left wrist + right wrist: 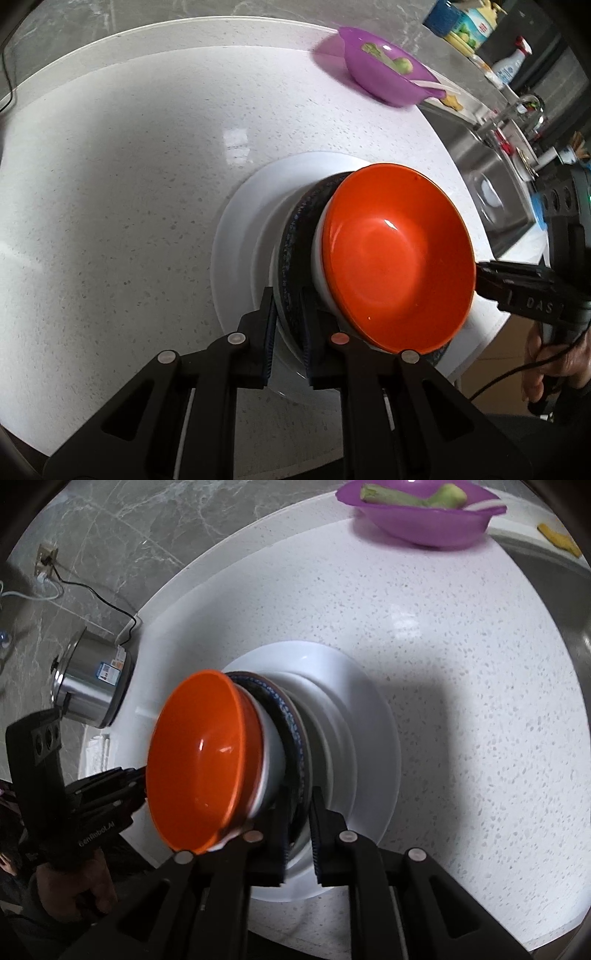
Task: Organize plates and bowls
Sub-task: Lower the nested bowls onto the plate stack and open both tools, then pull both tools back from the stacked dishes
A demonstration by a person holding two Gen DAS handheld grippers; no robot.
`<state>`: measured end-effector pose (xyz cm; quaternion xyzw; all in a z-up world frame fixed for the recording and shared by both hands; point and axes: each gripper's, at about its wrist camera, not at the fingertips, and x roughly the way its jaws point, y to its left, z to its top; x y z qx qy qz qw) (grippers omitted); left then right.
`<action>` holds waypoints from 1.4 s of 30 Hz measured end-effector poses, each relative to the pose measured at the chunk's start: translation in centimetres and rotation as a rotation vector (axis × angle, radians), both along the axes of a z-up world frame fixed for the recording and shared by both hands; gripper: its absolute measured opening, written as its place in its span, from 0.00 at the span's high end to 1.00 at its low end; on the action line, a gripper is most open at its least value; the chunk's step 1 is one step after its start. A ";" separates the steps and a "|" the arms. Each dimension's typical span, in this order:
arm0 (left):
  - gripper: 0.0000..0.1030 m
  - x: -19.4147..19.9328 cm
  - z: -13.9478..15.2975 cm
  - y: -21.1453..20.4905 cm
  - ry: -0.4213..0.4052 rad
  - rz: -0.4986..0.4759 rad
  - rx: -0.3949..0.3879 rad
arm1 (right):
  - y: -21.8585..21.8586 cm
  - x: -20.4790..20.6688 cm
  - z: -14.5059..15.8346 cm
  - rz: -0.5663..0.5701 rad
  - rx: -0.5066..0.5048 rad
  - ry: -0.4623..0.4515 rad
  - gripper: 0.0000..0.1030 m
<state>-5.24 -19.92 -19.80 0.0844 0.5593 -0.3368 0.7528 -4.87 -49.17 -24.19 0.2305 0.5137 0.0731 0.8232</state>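
Observation:
An orange bowl sits on top of a stack: under it a white bowl, a dark blue patterned plate, and a large white plate beneath. My left gripper is shut on the rim of the dark blue plate. My right gripper grips the same plate's rim from the opposite side. The orange bowl and the white plate also show in the right wrist view. The right gripper also shows in the left wrist view.
A purple bowl with green vegetables stands at the back of the white speckled counter. A steel sink lies to the right. A steel pot stands at the counter's left. Bottles stand behind the sink.

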 end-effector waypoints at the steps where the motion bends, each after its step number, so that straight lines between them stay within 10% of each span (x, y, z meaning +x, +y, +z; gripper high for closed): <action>1: 0.87 0.0 0.0 0.0 -0.005 0.008 -0.001 | 0.0 0.0 0.0 0.002 0.006 0.000 0.86; 4: 0.76 -0.4 0.1 0.3 -0.038 0.039 0.025 | -0.1 -0.2 -0.1 0.006 0.008 -0.006 0.85; 9: 0.27 0.0 -0.3 1.5 -0.051 0.110 0.037 | -0.5 -0.5 -0.2 0.013 0.015 -0.015 0.84; 20: 0.27 -0.9 0.8 3.1 -0.108 0.156 0.021 | 0.1 -0.9 0.4 0.073 0.005 -0.045 0.63; 22: 0.24 -1.4 1.4 3.8 -0.118 0.162 -0.008 | 0.0 -1.3 0.9 0.068 -0.031 -0.050 0.18; 24: 0.15 -1.8 2.0 4.3 -0.136 0.171 -0.027 | -0.3 -1.7 1.3 0.061 -0.018 -0.077 0.00; 37: 0.15 -8.0 11.7 3.6 -0.429 0.234 -0.187 | -1.8 -5.3 7.6 0.030 -0.054 -0.282 0.00; 42: 0.15 -11.6 11.4 4.0 -0.159 0.331 -0.300 | -1.2 -7.1 11.9 0.055 -0.123 -0.446 0.00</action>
